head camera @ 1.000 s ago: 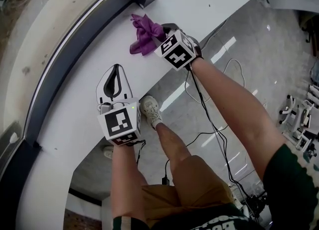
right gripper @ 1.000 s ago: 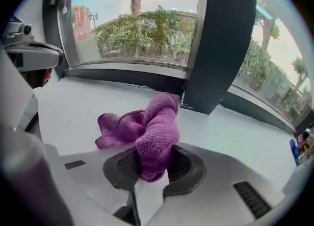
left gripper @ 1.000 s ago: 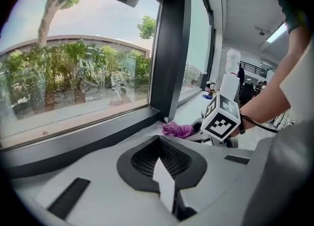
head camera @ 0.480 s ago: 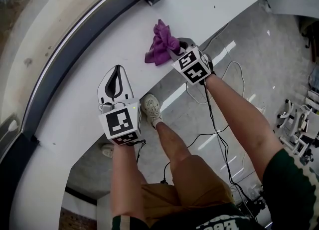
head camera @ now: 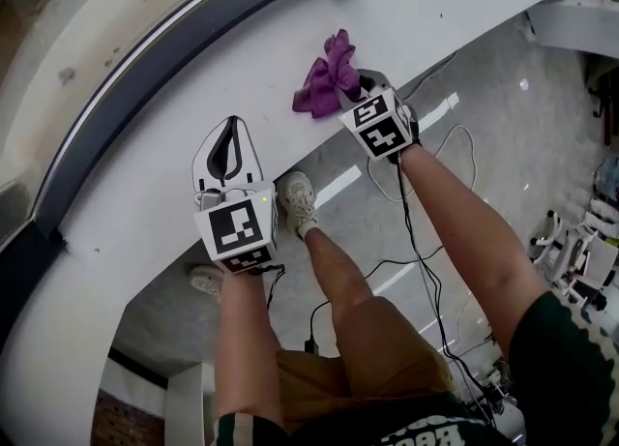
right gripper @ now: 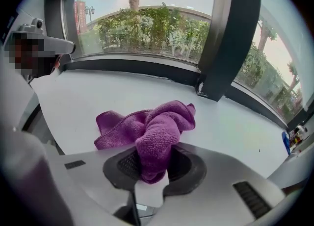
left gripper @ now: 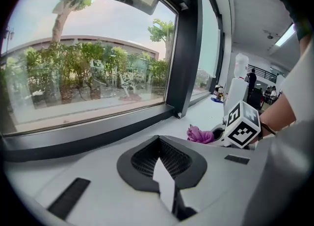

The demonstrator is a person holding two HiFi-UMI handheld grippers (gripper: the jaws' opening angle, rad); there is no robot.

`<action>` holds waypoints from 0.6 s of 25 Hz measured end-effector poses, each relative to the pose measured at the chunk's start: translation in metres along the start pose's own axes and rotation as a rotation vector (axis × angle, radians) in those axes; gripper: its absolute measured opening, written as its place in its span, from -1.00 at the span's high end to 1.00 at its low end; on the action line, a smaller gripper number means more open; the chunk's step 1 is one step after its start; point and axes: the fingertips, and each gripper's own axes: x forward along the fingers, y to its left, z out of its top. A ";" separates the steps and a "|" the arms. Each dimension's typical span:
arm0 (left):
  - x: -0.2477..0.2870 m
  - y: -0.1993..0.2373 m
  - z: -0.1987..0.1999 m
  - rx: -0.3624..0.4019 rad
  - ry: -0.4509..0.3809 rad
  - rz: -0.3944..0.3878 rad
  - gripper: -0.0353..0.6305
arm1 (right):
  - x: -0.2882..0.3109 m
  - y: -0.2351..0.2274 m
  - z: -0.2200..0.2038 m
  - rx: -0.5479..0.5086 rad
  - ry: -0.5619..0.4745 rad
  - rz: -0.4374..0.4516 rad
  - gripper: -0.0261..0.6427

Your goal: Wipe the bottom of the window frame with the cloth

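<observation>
The right gripper [right gripper: 151, 173] is clamped on the purple cloth [right gripper: 156, 127]. A thick fold runs down between its jaws, and the rest spills forward and to the left onto the white sill [right gripper: 93, 97]. The left gripper [left gripper: 164, 181] has its jaws together with nothing between them. It sits over the sill near the person's edge, apart from the right one, and I cannot tell whether it touches the surface.

The cloth is in hand, so that part is done. The wiping itself does not look to be under way. The cloth lies on the sill, not on the dark bottom rail of the window frame [right gripper: 142, 67], and a band of bare white sill lies between them. Nothing in the views shows whether any of the rail has been wiped. What is left, as I judge it, is to carry the cloth across to the rail, press it on and run it along the length.

In the head view the bunched cloth sits just ahead of the right gripper, on the window side, nearer the sill's front edge than the rail. The dark upright post [right gripper: 223, 38] meets the rail ahead and to the right of the cloth
</observation>
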 end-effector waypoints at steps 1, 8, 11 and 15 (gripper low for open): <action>-0.004 0.005 0.001 -0.002 -0.002 0.005 0.87 | 0.001 0.006 0.004 -0.006 -0.001 0.002 0.63; -0.036 0.049 -0.007 -0.032 -0.030 0.060 0.87 | 0.009 0.066 0.027 -0.065 0.005 0.055 0.63; -0.051 0.066 -0.008 -0.053 -0.045 0.087 0.87 | 0.012 0.093 0.039 -0.110 0.002 0.082 0.63; -0.072 0.087 -0.016 -0.067 -0.055 0.113 0.87 | 0.015 0.131 0.055 -0.150 -0.007 0.113 0.63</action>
